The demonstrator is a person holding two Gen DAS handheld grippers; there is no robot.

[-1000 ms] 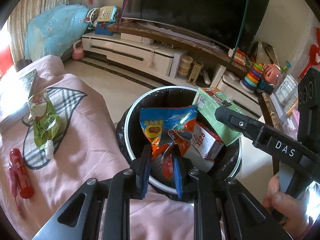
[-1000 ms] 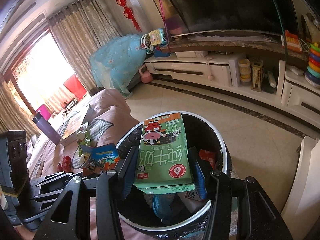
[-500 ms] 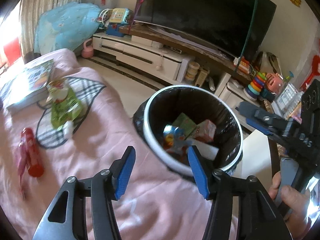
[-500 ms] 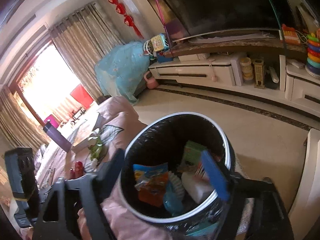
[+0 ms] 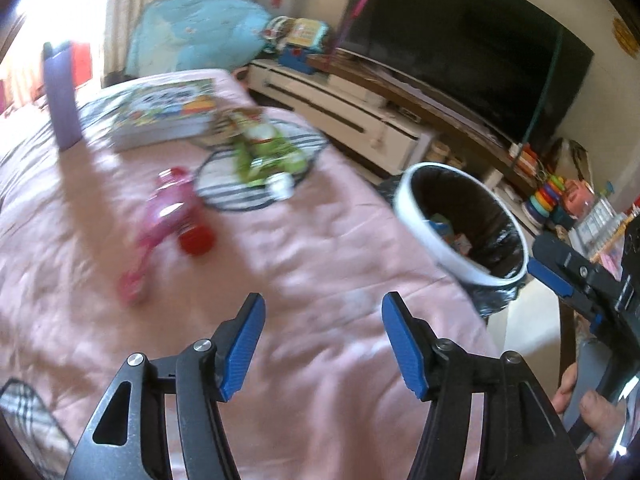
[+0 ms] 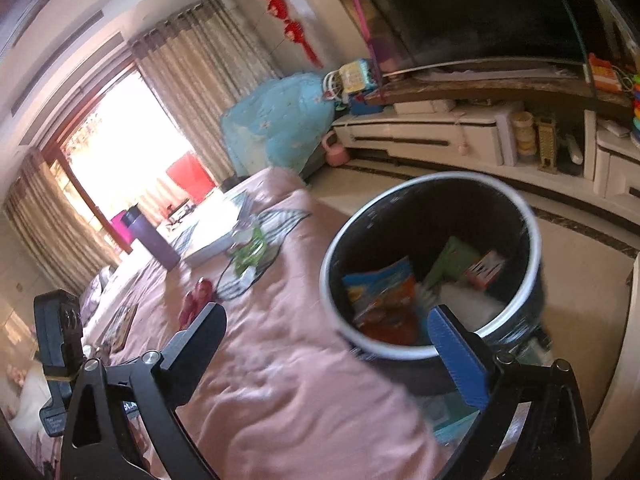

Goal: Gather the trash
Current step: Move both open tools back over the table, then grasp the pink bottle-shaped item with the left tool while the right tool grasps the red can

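The trash bin (image 5: 420, 220), white-rimmed with a black liner, stands at the edge of the pink cloth (image 5: 280, 264). Inside the bin (image 6: 330, 256) lie a blue and orange snack bag (image 6: 380, 292), a green carton (image 6: 452, 260) and a small red and white carton (image 6: 486, 268). My left gripper (image 5: 323, 308) hangs over the cloth with its jaws opening and nothing between them. My right gripper (image 6: 326, 320) is near the bin's rim, jaws opening wide and empty. A green pouch (image 5: 264, 156) and a red bottle (image 5: 180, 208) lie on the cloth.
A stack of books (image 5: 160, 112) and a purple flask (image 5: 60, 96) stand at the far side of the cloth. A pink item (image 5: 138, 264) lies by the red bottle. A TV cabinet (image 6: 440, 140) with toys runs along the wall beyond the bin.
Both grippers let go: the snack bag and the green carton dropped into the bin. Both jaws widened. Each gripper drew back from the bin, the left one farther over the cloth.
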